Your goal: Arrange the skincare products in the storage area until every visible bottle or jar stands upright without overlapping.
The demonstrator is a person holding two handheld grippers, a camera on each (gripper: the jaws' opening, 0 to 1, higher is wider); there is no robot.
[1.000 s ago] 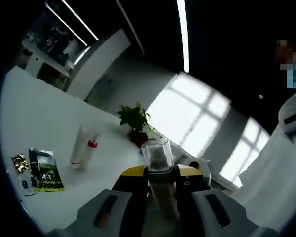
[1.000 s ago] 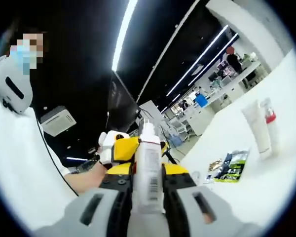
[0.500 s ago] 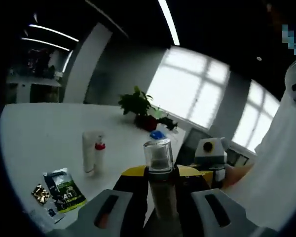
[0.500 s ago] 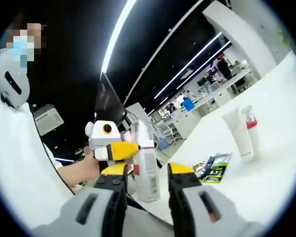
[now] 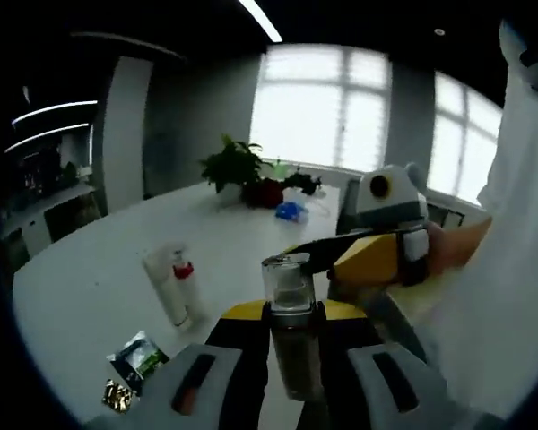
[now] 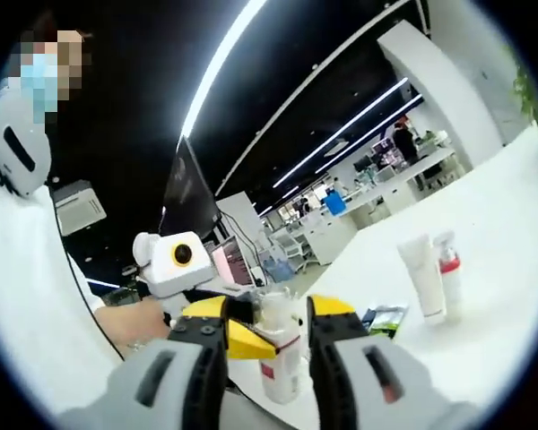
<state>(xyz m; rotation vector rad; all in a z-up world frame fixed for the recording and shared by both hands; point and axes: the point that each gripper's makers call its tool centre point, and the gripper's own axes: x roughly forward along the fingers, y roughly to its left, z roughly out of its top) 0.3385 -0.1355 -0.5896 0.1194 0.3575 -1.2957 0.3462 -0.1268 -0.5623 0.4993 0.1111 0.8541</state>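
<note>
Left gripper is clamped on an upright clear-capped amber bottle; right gripper, jaws apart, is held just beside it.

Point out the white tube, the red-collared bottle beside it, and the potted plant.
white tube (image 6: 422, 278): right gripper view, mid body.
red-collared bottle (image 6: 448, 278): right gripper view, body just below the collar.
potted plant (image 5: 236, 166): left gripper view, its leaves.

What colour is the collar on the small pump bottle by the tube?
Red collar, clearest in the right gripper view.
</note>
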